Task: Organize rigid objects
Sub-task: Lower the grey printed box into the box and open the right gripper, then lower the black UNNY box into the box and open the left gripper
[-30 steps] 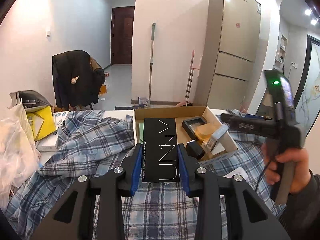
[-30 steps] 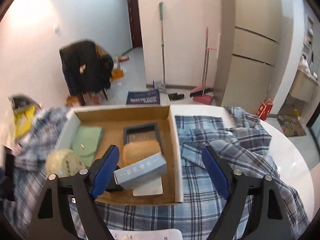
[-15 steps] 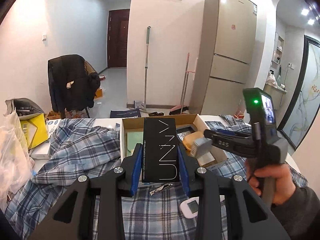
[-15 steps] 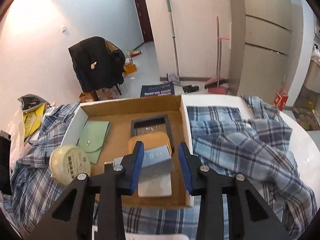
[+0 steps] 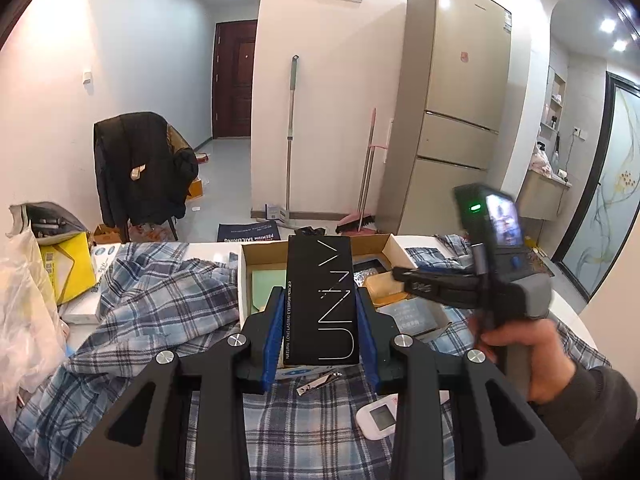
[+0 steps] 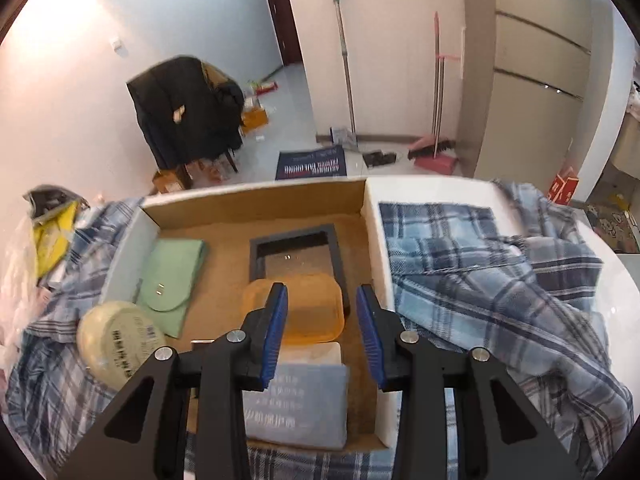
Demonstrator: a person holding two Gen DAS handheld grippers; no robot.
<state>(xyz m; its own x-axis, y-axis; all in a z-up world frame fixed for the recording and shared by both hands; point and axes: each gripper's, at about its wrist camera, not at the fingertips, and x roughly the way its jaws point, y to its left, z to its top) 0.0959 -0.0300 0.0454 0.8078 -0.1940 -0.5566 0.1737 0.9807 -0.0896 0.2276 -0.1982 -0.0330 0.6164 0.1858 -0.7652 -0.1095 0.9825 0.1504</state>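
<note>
Two grippers are over the table, one in each of my hands. My left gripper pinches a tall black carton between its blue pads and holds it upright above the plaid cloth, just in front of the open cardboard box. My right hand points the right gripper down into that box; its jaws are drawn as close as they go, and I see nothing pinched between the pads. A grey-blue packet lies flat under its fingers at the near end of the box, with an amber lid just beyond it, overlapping a black frame. A green pouch lies along the box's left side, and a pale round tin sits at the near left corner. Nail clippers and a small white device lie on the cloth under the left gripper
</note>
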